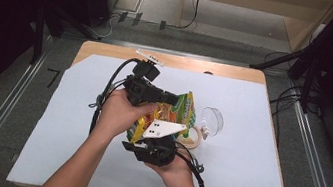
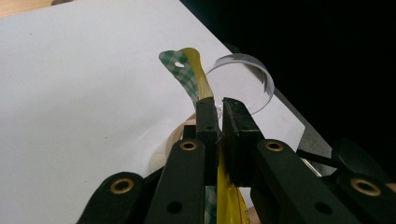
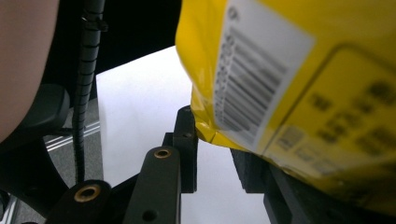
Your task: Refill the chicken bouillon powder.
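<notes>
Two grippers share the yellow crinkled snack bag [image 1: 171, 112]: left gripper [image 2: 219, 116] is clamped on its edge; right gripper [image 3: 212, 149], jaws apart, sits beneath its corner.

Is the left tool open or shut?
Shut: in the left gripper view the left tool clamps the snack bag edge between its jaws.

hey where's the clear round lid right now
In the high view the clear round lid lies on the white sheet right of centre, just beyond the tape roll and right of the yellow snack bag held between both grippers.
</notes>
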The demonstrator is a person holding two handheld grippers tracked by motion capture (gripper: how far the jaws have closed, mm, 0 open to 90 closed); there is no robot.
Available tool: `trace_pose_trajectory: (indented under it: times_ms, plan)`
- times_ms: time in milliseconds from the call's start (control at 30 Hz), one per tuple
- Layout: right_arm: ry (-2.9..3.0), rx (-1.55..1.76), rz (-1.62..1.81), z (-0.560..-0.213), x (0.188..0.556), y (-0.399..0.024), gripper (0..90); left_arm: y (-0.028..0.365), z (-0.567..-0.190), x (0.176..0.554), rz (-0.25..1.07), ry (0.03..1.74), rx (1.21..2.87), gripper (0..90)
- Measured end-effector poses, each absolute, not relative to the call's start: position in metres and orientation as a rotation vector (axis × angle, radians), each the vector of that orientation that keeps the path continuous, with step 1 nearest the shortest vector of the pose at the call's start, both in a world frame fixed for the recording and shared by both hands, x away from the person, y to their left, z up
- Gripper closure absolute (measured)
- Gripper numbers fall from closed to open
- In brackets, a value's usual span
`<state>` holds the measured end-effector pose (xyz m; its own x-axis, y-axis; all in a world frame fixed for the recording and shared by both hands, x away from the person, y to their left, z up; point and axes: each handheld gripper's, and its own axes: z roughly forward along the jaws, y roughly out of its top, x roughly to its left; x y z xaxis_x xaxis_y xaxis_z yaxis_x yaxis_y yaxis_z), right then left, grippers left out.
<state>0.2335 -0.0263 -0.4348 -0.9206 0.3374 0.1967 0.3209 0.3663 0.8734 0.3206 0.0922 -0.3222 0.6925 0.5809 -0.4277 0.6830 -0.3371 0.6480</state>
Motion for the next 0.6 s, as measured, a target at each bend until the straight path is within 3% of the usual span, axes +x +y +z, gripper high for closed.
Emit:
trace_pose_trajectory:
  times_ms: [600]
  plan:
    - [2.589, 0.614, 1.635, -0.4351, 0.2332, -0.0270, 74.0, 0.0930, -0.3242, 0.3217, -0.147, 0.959, 2.034, 84.9]
